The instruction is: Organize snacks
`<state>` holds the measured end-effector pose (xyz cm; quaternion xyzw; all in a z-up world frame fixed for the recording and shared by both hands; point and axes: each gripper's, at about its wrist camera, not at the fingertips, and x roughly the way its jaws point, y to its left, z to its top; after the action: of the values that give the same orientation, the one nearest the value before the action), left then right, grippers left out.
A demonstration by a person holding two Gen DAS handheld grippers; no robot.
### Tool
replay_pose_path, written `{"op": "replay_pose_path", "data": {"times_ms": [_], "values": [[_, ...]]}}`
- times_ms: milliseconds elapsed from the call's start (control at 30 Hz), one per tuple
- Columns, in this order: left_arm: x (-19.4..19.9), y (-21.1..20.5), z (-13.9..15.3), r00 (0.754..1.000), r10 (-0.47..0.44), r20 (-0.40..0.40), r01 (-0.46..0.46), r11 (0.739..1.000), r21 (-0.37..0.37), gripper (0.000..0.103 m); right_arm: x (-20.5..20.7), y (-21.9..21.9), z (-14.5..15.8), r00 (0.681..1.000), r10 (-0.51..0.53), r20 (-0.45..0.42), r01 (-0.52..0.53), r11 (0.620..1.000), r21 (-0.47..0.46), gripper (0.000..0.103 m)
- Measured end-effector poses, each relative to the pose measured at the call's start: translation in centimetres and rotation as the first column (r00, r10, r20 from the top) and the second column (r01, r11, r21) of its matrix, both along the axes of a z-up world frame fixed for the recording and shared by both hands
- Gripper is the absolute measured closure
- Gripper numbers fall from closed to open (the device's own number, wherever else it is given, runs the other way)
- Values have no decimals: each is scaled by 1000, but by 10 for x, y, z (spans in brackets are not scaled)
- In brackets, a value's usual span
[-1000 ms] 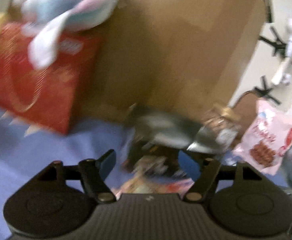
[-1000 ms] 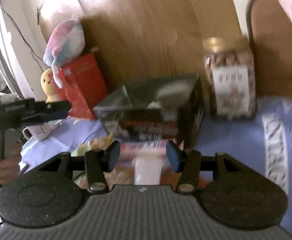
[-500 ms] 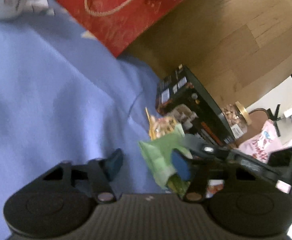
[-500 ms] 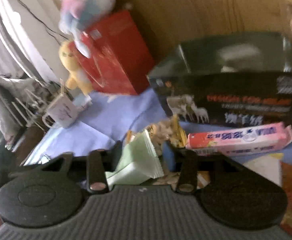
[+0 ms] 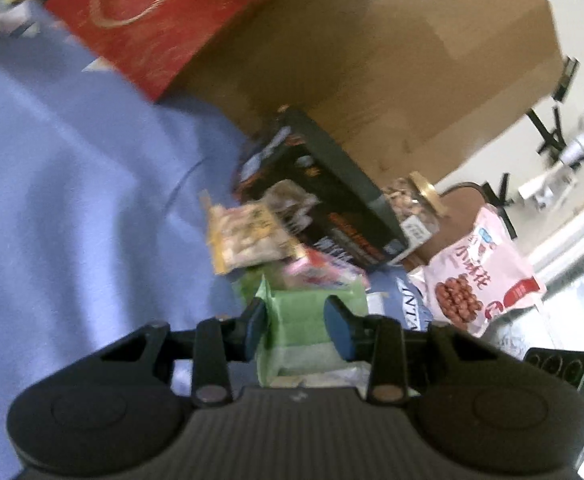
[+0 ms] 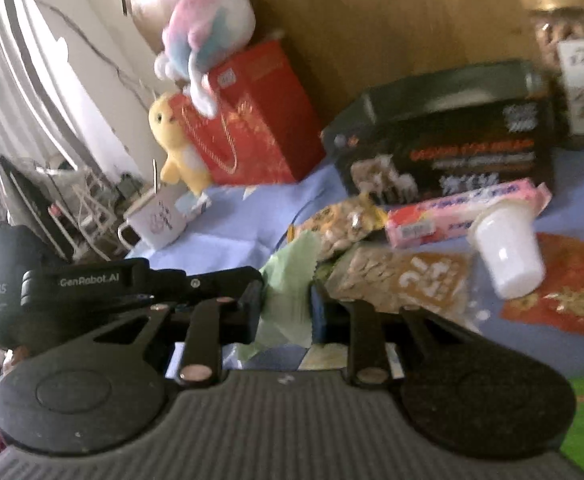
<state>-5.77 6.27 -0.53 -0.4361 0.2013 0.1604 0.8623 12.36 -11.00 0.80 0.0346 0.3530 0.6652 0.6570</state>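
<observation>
A pale green snack packet (image 5: 304,320) lies between the fingers of my left gripper (image 5: 298,326), which closes around it; the same packet (image 6: 292,288) sits between the fingers of my right gripper (image 6: 285,312). Behind it lie a yellow nut packet (image 5: 243,236), a pink wrapped bar (image 6: 464,212), a brown oat bar (image 6: 404,280), a white cup (image 6: 508,252) on its side and a black box (image 6: 452,136). A nut jar (image 5: 412,208) and a pink peanut bag (image 5: 476,272) are at the right.
A blue cloth (image 5: 71,200) covers the table. A red gift bag (image 6: 251,120) with plush toys (image 6: 207,36) stands at the back left by a wooden board (image 5: 372,60). A white mug (image 6: 155,220) is at the left. The left gripper's body (image 6: 91,280) is beside my right one.
Both grippers swung down toward the snack pile. The green packet now sits between both pairs of fingers, and the left fingers have narrowed around it.
</observation>
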Motion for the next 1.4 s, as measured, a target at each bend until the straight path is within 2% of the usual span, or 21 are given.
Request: {"op": "replay_pose_path", "data": {"times_ms": [167,367,500,533,567,633,667,700,833,933,1000,1100,1200,1300,1400], "values": [[43,13,32,998,-57,28,54,995,86,69,24,1,23,997,-76,28,74,994,75,76],[123,31,71,993,-114,37,102,967,235,71,76,21,51,979,-184,91,169,973,156,76],[168,39,69,993,-115,10,107,954,281,71,108,38,51,958,-256,131,236,960,153,77],[175,40,67,994,-108,-4,104,950,296,70,115,42,48,954,-268,134,249,958,143,75],[178,40,65,995,-98,-16,98,947,306,70,121,47,45,950,-279,139,261,955,138,67],[166,45,63,997,-82,9,75,949,306,67,127,52,42,923,-329,198,314,944,102,61],[158,47,64,997,-72,25,61,950,305,66,129,50,41,905,-364,222,349,931,104,56],[145,50,64,998,-53,37,39,951,307,64,131,41,41,899,-381,217,360,924,132,56],[100,62,57,999,2,37,-12,958,288,60,138,6,36,918,-367,147,341,924,174,56],[82,67,42,999,43,-27,-34,956,290,56,142,-14,25,938,-336,85,324,937,131,56],[78,70,26,996,54,-72,-34,966,256,56,141,-16,15,951,-309,32,305,949,83,57],[80,73,2,991,53,-126,-29,982,186,56,144,-12,-6,952,-307,7,307,952,-14,58],[84,69,-16,982,46,-183,-14,985,171,56,145,2,-23,958,-285,-23,282,955,-92,59],[89,63,-20,977,47,-207,-6,981,196,57,140,21,-36,965,-261,-5,257,953,-160,58],[95,53,-18,973,14,-228,35,977,210,57,133,31,-40,974,-224,-43,215,963,-162,57]]}}
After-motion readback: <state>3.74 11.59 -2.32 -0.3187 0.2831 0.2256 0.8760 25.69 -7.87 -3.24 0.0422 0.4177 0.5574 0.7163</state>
